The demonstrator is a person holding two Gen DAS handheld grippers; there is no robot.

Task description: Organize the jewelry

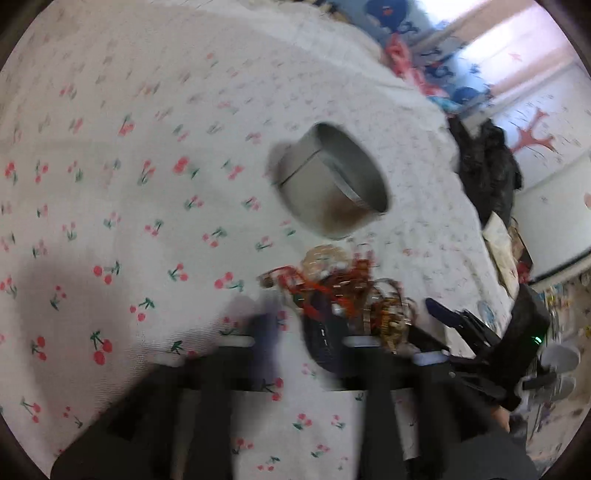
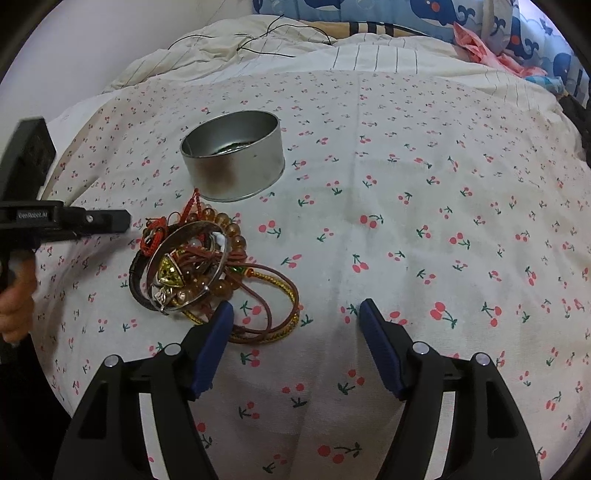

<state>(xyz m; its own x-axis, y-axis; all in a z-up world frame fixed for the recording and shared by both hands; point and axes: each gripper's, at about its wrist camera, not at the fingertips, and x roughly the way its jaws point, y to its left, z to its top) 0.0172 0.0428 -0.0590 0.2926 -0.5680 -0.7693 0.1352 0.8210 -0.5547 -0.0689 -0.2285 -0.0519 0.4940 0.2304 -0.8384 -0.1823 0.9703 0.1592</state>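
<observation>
A: What do I have here?
B: I see a tangled jewelry pile [image 2: 207, 273]: silver bangle [image 2: 186, 264], amber beads, red cords, gold rope. Just beyond stands an upright round tin [image 2: 236, 162], open.

Cherry-print bedsheet [image 2: 406, 221] over a bed, whale-patterned pillow [image 2: 436, 14] behind, bright pink-curtained window [image 1: 517, 48].

1. My left view is smeared with motion blur; the tin [image 1: 332, 181] and cherry-print bedspread [image 1: 110, 184] look soft.
2. My right view is sharp and evenly lit.
3. A bright window [image 1: 517, 48] washes out the left view's upper right.
4. Both views bend and darken at the edges.
</observation>
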